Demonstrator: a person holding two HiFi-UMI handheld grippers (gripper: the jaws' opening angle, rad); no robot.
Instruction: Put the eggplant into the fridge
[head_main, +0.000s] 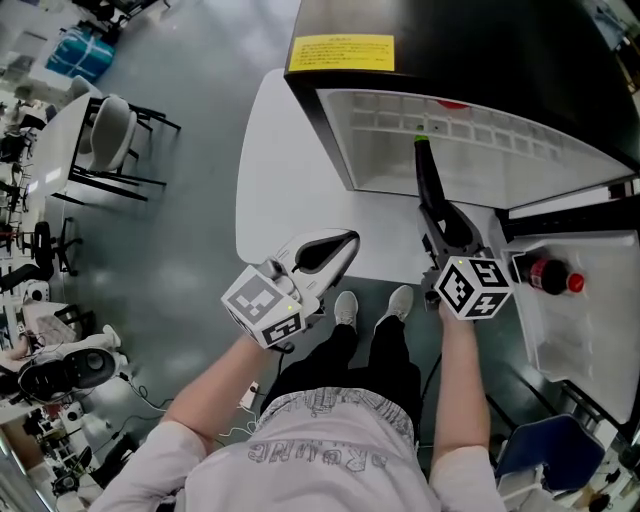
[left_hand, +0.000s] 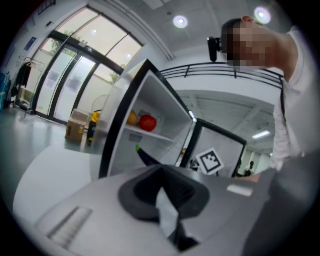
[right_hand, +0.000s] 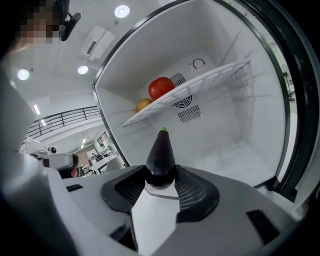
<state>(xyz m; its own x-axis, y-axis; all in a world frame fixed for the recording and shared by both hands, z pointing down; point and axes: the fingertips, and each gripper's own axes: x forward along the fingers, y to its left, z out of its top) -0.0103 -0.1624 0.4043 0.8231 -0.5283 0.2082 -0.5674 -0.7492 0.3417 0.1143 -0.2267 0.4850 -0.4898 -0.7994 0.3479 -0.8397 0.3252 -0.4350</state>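
Observation:
A dark purple eggplant (head_main: 430, 185) with a green stem tip is clamped at its thick end between the pads of my right gripper (head_main: 445, 228). Its tip reaches into the open fridge (head_main: 335, 125), under the white wire shelf (right_hand: 200, 85). In the right gripper view the eggplant (right_hand: 161, 152) stands straight out of the right gripper (right_hand: 161, 176) over the fridge's bare lower floor. My left gripper (head_main: 338, 248) hangs left of the fridge with its jaws together and nothing in them. The left gripper view shows the left gripper (left_hand: 162, 186) and, beyond it, the eggplant (left_hand: 145, 156).
A red tomato (right_hand: 161, 88) and an orange fruit (right_hand: 144, 104) lie on the shelf. The open fridge door (head_main: 590, 330) at the right holds a dark bottle with a red cap (head_main: 548, 275). A white round table (head_main: 275, 190) stands under the fridge, and chairs (head_main: 110, 135) stand far left.

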